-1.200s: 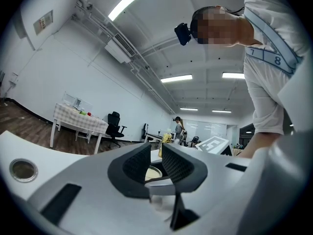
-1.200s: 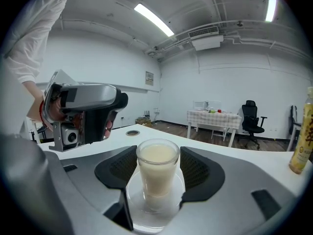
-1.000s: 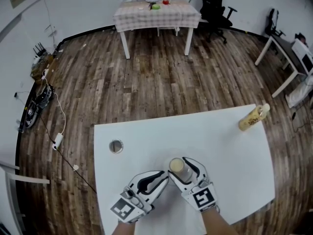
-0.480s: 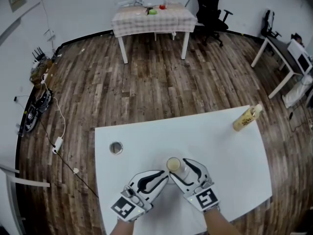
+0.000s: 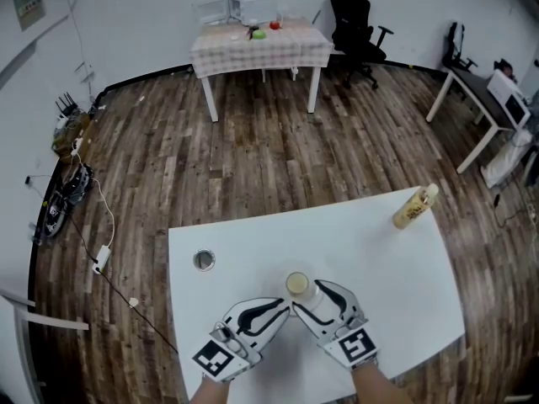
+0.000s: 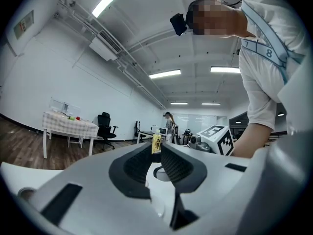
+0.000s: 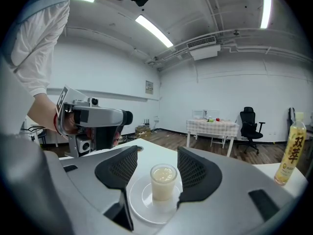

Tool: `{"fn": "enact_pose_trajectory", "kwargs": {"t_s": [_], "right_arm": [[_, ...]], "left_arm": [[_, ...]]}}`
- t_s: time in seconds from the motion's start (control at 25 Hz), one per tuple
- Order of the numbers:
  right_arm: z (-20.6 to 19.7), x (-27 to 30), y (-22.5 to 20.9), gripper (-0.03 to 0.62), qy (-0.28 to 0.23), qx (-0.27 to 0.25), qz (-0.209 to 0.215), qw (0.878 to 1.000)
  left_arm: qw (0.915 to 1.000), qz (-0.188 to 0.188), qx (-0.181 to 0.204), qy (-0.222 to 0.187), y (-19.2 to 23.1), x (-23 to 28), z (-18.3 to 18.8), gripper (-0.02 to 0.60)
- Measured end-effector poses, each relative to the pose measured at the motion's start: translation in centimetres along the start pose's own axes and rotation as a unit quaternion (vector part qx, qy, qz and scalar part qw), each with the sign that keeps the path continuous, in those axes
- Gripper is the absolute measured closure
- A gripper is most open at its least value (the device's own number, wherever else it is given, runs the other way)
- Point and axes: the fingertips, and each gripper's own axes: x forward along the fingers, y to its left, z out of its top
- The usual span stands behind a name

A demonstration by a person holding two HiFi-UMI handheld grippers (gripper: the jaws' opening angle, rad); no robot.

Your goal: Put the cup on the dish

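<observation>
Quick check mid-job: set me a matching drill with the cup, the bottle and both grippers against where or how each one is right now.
Things:
1. cup
2. bottle
3. left gripper
4. right gripper

States:
A. jaws together, nothing between them
B. standing upright on the dish
C. jaws apart, one on each side of the cup
D. upright near the far right edge of the table

Pairs: 1-B, 2-D, 3-A, 4-C.
</observation>
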Motion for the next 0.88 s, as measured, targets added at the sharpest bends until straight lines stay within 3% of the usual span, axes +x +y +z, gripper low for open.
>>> {"fn": "enact_pose_trajectory", "kwargs": {"t_s": [0.24, 0.56, 0.88], "right_arm": [[1.6, -1.4, 0.3, 0.338, -0.013, -0.006, -0.007, 1.0], [4.5, -4.1, 1.2, 0.532, -0.049, -0.013, -0.013, 0.999], [6.6, -5.9, 2.1, 0.557, -0.06, -0.022, -0.022, 0.998]], "left_arm": [[1.0, -0.007, 0.006, 0.003, -0.6, -0.7, 0.5, 0.526], [0.9998, -0.016, 0.013, -0.001, -1.8, -1.4, 1.6, 0.54], [0.9992, -0.033, 0.023, -0.003, -3.4, -2.0, 2.9, 0.549]]}}
